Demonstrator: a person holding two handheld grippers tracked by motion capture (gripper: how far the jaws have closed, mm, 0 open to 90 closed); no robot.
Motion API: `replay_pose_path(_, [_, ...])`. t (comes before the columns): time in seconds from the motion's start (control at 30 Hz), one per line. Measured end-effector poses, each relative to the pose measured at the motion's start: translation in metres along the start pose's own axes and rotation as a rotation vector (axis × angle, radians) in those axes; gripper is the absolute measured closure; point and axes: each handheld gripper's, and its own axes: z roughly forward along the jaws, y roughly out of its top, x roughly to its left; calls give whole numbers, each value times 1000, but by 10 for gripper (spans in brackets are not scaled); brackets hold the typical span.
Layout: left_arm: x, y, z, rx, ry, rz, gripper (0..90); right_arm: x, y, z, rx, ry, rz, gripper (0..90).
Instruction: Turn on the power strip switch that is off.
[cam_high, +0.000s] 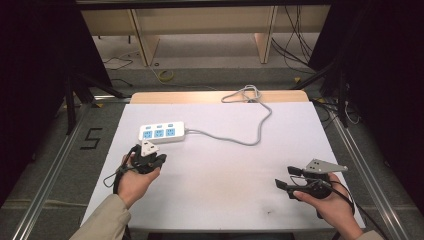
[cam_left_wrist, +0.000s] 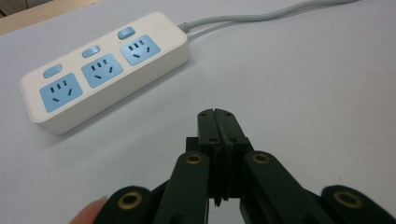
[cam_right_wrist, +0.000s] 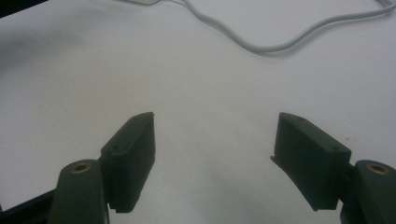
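High view first: white power strip (cam_high: 161, 132) sitting toward the far left of the white surface (cam_high: 225, 170), grey cord (cam_high: 250, 135) snaking off its right end toward the back edge. Left tongs (cam_high: 150, 154) parked just in front of it, jaws pressed fully together with nothing between them. Right tongs (cam_high: 282, 178) well apart on the right side, jaws spread wide and empty over bare surface.

Biggest worry from here, probably: poking at one of the little switches with closed tips and just shoving the whole strip backwards instead, since nothing pins it down and the smooth surface likely offers little grip. Could also slip off a switch and jab into a socket. Cord might tug or swing the strip round if pushed off-centre.

Looks-wise, from the left gripper view: cream-white rounded body (cam_left_wrist: 105, 65), three light-blue socket faces in a row, a small blue switch behind each. Lying flat, nothing plugged in.
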Motion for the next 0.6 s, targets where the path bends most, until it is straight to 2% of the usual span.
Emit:
replay_pose_path(0.37, [12,9,11,22,24,-4,896,0,-1,-1,3,-1,-1,297])
replay_pose_path(0.6, [21,14,20,25,30,-31,897,0,-1,-2,1,-4,1,296])
